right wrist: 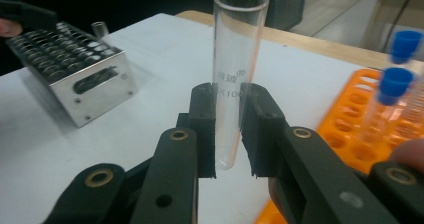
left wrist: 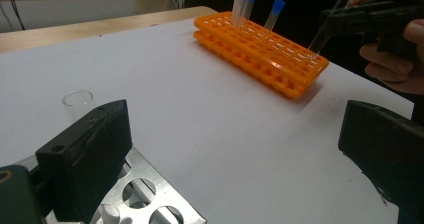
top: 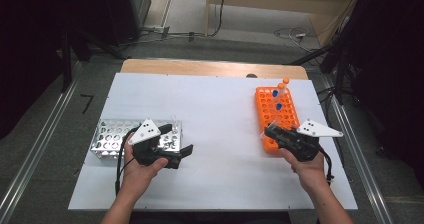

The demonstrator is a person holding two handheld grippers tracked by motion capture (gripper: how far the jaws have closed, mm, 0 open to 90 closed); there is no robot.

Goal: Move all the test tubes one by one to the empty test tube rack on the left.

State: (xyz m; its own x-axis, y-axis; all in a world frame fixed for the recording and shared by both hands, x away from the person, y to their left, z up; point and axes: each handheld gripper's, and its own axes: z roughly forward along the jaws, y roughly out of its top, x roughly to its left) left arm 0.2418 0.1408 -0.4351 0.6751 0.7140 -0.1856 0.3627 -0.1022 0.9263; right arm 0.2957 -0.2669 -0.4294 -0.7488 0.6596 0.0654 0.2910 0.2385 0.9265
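Gripping a clear tube (right wrist: 235,74) mid-length, the right gripper (right wrist: 229,134) had its jaws clamped on the glass, upright with its open end up, probably to drop it base-first into a hole. Orange rack (right wrist: 350,129) sat just right of those jaws, with blue-capped tubes (right wrist: 395,84) in it and most holes bare. Left gripper (left wrist: 235,149) was wide open, holding nothing, over the metal rack (left wrist: 150,194); one glass tube (left wrist: 77,99) stood beyond its left jaw.

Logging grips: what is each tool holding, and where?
Right tool: clear glass test tube, clamped at its lower part. Left tool: open, holding nothing.
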